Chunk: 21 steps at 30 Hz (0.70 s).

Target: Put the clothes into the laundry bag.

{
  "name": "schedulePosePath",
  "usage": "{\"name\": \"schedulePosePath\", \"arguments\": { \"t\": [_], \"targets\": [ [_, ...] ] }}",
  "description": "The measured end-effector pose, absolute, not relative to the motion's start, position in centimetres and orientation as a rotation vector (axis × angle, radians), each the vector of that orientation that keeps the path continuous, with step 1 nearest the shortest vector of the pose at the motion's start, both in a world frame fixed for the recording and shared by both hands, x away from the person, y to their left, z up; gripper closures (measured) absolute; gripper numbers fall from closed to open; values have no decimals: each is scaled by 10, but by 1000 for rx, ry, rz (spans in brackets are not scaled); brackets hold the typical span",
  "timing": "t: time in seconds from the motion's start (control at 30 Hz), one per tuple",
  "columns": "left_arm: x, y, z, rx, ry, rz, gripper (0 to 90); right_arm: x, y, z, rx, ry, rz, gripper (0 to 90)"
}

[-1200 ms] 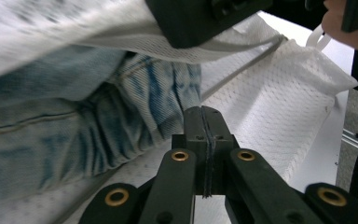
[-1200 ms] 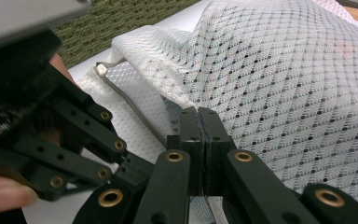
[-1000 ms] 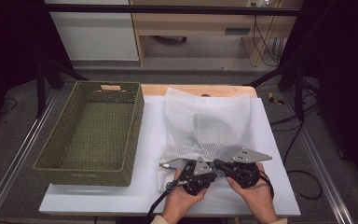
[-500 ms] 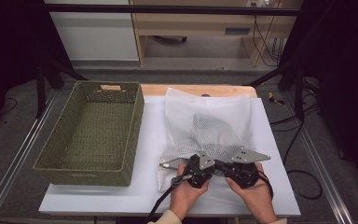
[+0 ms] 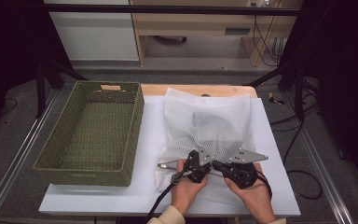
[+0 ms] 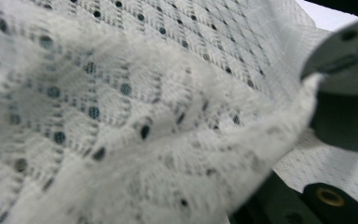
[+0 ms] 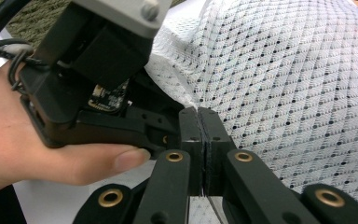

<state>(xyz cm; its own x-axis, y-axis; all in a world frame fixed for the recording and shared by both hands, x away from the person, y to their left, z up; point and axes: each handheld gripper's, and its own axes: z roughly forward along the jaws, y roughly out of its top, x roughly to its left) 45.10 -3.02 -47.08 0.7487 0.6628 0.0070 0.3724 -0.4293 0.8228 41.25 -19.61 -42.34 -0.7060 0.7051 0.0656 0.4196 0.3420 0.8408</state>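
- The white mesh bag (image 5: 209, 128) is spread on the white table (image 5: 279, 196), its near edge gathered at both grippers
- The left gripper (image 5: 204, 164) and right gripper (image 7: 204, 140) are seen clamped closed on that edge, side by side
- The green basket (image 5: 93, 135) is set at nine o'clock, bare table at three o'clock

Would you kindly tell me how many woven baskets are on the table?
1: the rectangular olive-green woven basket stands at the table's left side, beside the white mesh bag. Any further basket would be out of view.
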Motion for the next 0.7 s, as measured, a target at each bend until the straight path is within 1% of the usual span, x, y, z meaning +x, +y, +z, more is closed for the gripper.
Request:
{"name": "schedulePosePath", "arguments": {
  "t": [0.4, 0.7],
  "targets": [
    [462, -29, -471, 2046, 808, 428, 900, 412, -195, -424, 1002, 2304, 1302, 896],
    [453, -25, -467, 2027, 805, 390, 900, 413, -196, -425, 1006, 2302, 1303, 896]
  ]
}}
